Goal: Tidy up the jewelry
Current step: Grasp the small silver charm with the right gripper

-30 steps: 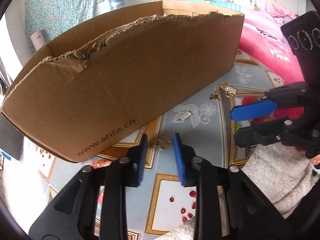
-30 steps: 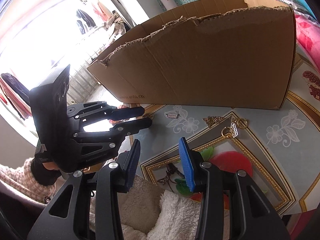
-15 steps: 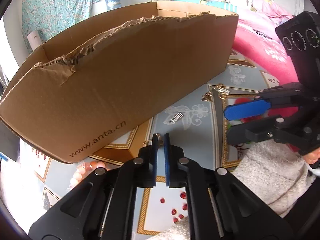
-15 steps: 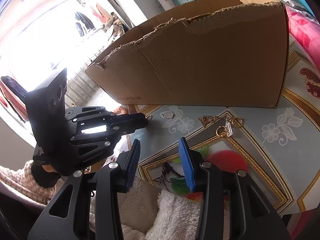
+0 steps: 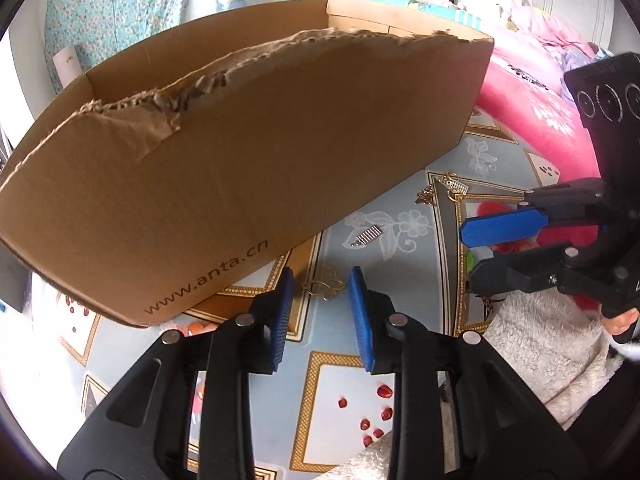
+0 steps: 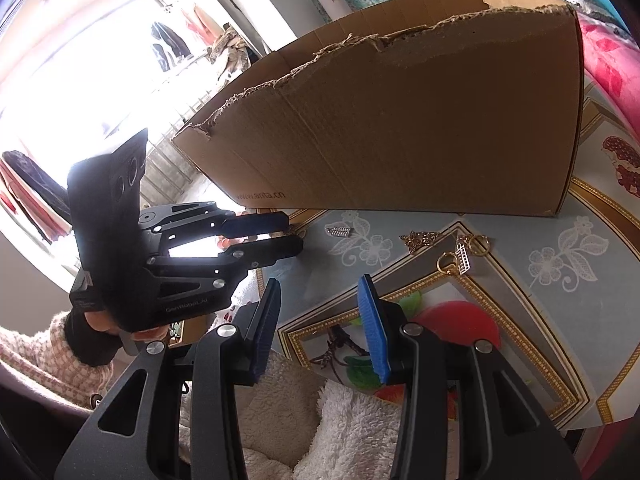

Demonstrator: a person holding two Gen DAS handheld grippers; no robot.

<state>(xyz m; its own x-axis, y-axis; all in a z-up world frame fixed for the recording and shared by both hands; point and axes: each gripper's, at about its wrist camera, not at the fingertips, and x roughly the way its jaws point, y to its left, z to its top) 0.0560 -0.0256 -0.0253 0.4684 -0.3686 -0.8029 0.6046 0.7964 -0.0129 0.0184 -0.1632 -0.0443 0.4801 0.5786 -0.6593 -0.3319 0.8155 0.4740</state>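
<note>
Jewelry lies scattered on the patterned cloth [image 5: 404, 184] in front of the box [image 5: 248, 168]; a gold pendant [image 5: 326, 286] rests near the box's front wall, just ahead of the left gripper [image 5: 320, 312], whose blue pads stand apart with nothing between them; a silver comb charm [image 5: 366, 236] lies a little farther along the same wall; a gold butterfly piece [image 6: 420, 238] and ringed charms [image 6: 460, 256] sit toward the box's right corner, near a gold border of the cloth; the right gripper [image 6: 320, 320] hangs open over the near edge of the cloth, above a white fleece [image 6: 340, 420], holding nothing; red beads [image 5: 374, 412] dot the cloth beneath the left gripper.
</note>
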